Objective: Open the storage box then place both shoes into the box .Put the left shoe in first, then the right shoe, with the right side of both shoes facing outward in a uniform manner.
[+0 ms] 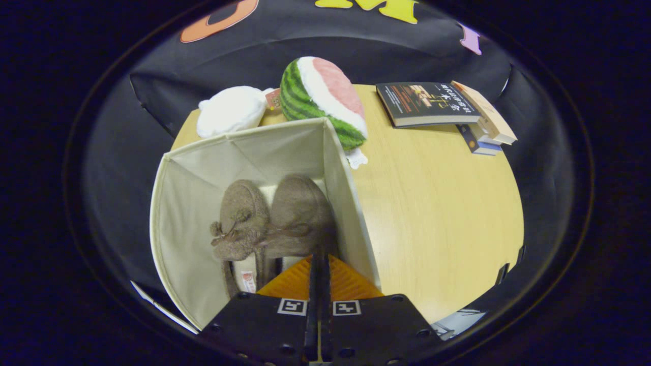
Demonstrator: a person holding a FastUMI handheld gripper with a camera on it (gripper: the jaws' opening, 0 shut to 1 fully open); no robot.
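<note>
Two brown fuzzy fabric shoes, the left-hand shoe and the right-hand shoe, are seen side by side, touching, inside the open cream fabric storage box at the table's left edge. The gripper is held above the box, fingers pressed together, nothing gripped. Behind the box, a watermelon-slice plush and white plush are set; stacked books lie at the far right corner.
</note>
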